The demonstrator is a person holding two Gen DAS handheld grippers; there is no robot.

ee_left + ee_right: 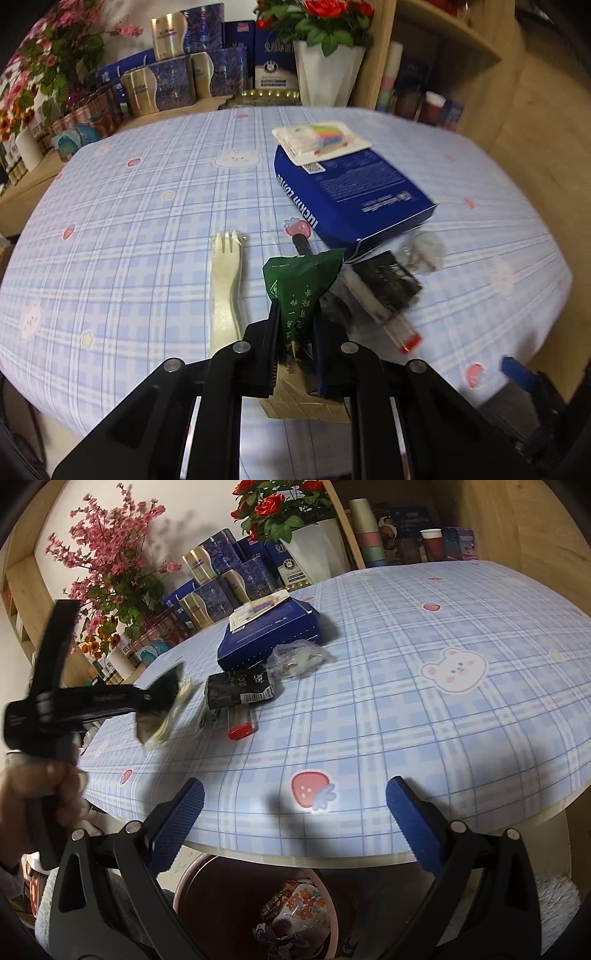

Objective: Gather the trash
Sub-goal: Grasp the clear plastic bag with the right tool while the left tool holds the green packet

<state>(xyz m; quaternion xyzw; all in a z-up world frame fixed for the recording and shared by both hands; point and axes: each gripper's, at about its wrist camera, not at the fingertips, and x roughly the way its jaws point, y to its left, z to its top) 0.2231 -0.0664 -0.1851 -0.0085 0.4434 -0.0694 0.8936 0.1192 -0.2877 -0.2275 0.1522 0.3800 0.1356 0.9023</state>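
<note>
Pinching a green wrapper (301,284) between my left fingers (295,325), I hold it just above the plaid counter (147,206). A wrapped plastic fork (226,284) lies to its left; a black packet (388,286), a crumpled clear wrapper (424,253) and a blue box (351,192) lie to its right.

From my right wrist, my right fingers (295,812) stand wide apart and empty over the counter's near edge. Below them sits a brown bin (207,886) holding trash. At the left, my hand (40,786) grips the left tool, blurred.
</note>
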